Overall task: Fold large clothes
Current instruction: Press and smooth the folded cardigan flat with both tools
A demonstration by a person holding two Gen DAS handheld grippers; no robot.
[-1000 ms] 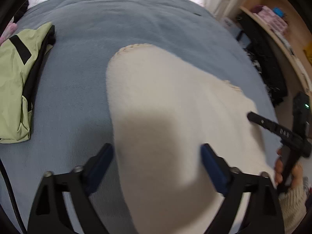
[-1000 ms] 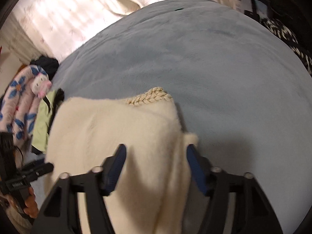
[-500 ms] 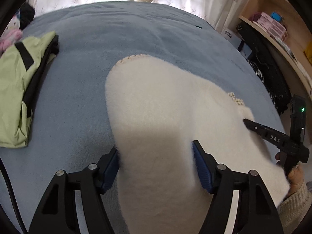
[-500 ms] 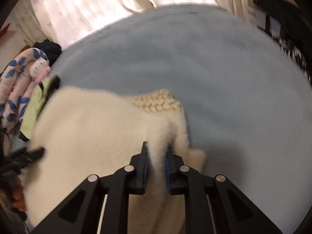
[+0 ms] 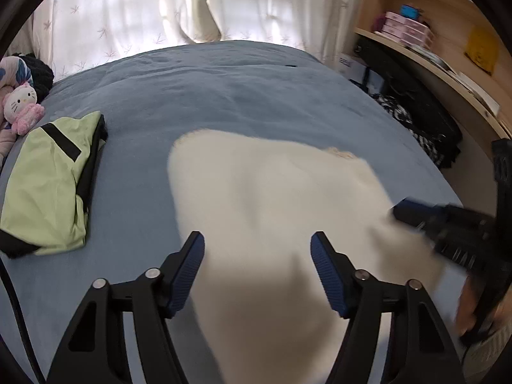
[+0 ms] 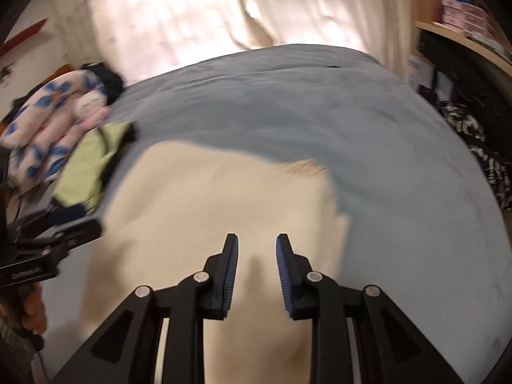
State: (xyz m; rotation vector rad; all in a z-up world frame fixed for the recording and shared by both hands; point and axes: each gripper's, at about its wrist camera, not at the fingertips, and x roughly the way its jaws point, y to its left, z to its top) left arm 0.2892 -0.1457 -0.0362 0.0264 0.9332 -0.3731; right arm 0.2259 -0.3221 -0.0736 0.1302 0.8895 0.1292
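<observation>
A cream fleece garment [image 5: 272, 198] lies folded on the blue bed [image 5: 224, 89], with a braided trim at its far right corner [image 5: 342, 153]. My left gripper [image 5: 257, 265] is open above the garment's near part and holds nothing. My right gripper [image 6: 257, 265] is open, its fingers a small way apart, over the near part of the same garment [image 6: 224, 198]. The right gripper also shows blurred at the right of the left wrist view [image 5: 448, 227]. The left gripper shows at the left edge of the right wrist view [image 6: 51, 240].
A folded light-green jacket [image 5: 48, 185] lies on the bed's left side, beside a plush toy [image 5: 20, 108] and floral bedding [image 6: 48, 128]. Wooden shelves [image 5: 432, 48] and dark bags [image 5: 422, 115] stand to the right. Curtains [image 5: 160, 6] hang behind the bed.
The right gripper had shut on the garment's right edge and has now opened and let go. Both grippers have lifted and drawn back, and the left one stays open.
</observation>
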